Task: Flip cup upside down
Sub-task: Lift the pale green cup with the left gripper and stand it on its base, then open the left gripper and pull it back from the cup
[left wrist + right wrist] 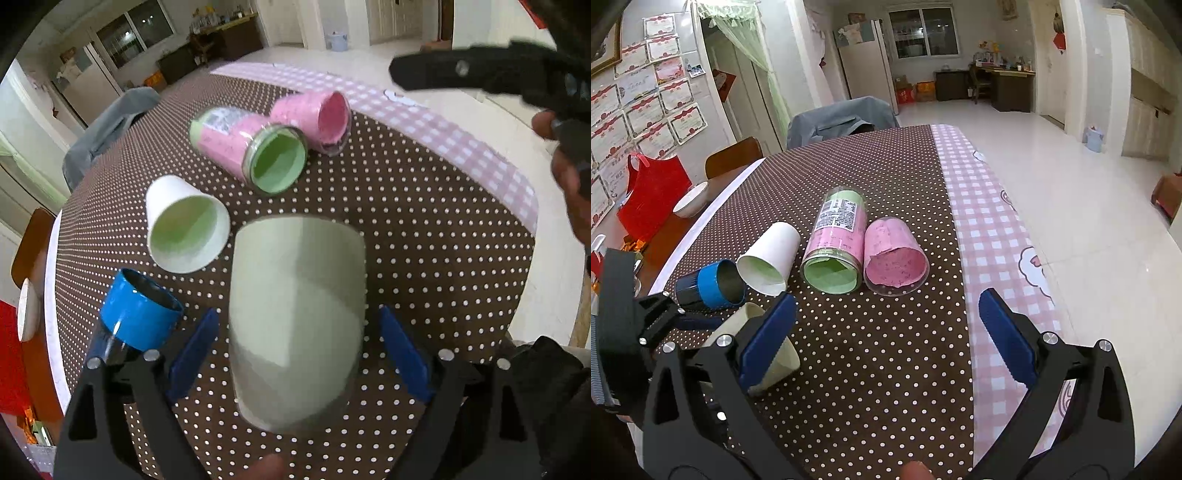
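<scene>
Four containers lay in a row on the tabletop (886,350); the cup (295,325) stood nearer, between the left tongs (295,354).

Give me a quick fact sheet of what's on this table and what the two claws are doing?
Surface: dotted brown tablecloth
Pale cup: between the left claw fingers, which look open and not touching it
Right claw: open, holding nothing
Lying on their sides: white paper cup, blue cup, pink-and-green jar, pink cup
Whether the pale cup rests on the cloth: cannot tell
</scene>
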